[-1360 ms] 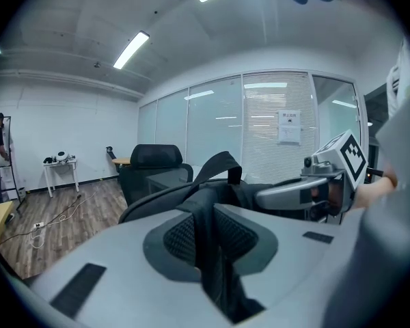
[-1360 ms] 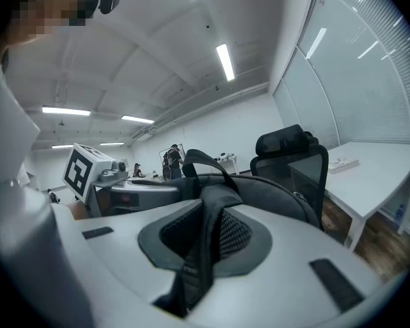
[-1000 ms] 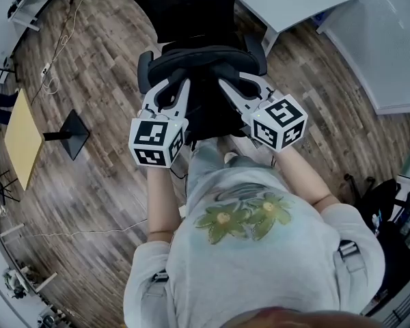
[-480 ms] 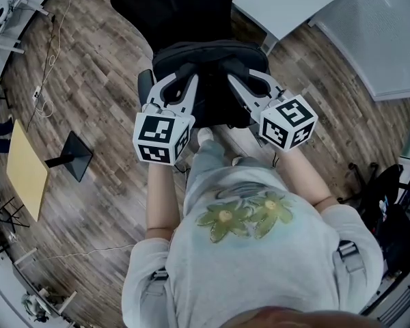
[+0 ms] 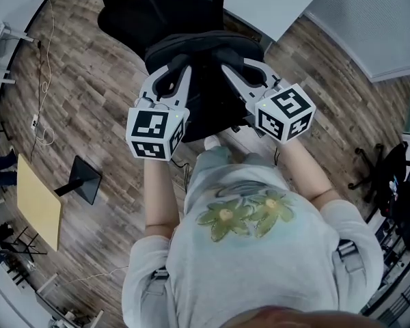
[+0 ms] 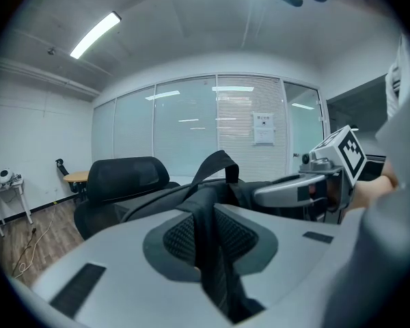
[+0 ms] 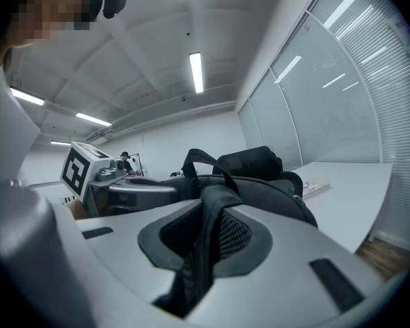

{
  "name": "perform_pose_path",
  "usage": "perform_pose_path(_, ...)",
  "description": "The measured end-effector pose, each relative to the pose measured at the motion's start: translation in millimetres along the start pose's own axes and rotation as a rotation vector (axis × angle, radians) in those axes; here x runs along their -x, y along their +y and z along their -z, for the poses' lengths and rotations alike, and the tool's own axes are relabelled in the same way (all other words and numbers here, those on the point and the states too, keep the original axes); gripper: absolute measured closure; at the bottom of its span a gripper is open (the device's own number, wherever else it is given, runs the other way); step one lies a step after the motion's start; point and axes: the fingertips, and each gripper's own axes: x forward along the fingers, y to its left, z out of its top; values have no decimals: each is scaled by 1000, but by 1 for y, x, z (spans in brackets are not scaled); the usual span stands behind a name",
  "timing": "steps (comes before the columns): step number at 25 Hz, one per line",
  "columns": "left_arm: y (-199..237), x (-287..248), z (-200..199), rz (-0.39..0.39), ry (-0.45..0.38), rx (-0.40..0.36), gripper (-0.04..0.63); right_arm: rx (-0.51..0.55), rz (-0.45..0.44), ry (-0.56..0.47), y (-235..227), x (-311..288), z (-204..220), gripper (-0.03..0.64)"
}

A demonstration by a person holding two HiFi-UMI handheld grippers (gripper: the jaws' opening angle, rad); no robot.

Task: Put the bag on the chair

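Head view, looking steeply down: a black office chair (image 5: 160, 9) stands on a wood-plank floor (image 5: 89, 94). Just in front of its backrest, over the seat, a black bag (image 5: 203, 50) hangs between two grey grippers. The left gripper (image 5: 180, 74) meets the bag's left side and the right gripper (image 5: 234, 72) its right side. Whether the bag rests on the seat cannot be seen.

Left gripper view: its jaws are clamped on a black strap (image 6: 208, 251), pinched between mesh pads. The bag's body (image 6: 249, 190) lies just beyond, with the chair's backrest (image 6: 123, 180) behind it to the left.

Right gripper view: its jaws likewise pinch a black strap (image 7: 206, 248). The bag's body (image 7: 266, 186) sits just past them, with the chair's headrest (image 7: 249, 161) close behind.
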Motion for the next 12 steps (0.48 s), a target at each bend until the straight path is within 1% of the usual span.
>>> perform_pose_path(6, 25, -18, 2, 72, 3, -13, 529, -13, 72, -16, -10, -26, 0, 560)
perform_pose_path(9, 31, -24, 3, 115, 4, -4, 529, -17, 108, -24, -12, -30, 1, 560)
perform_pose_path(12, 36, -34, 4, 138, 3, 4, 529, -19, 138, -27, -17, -33, 4, 560)
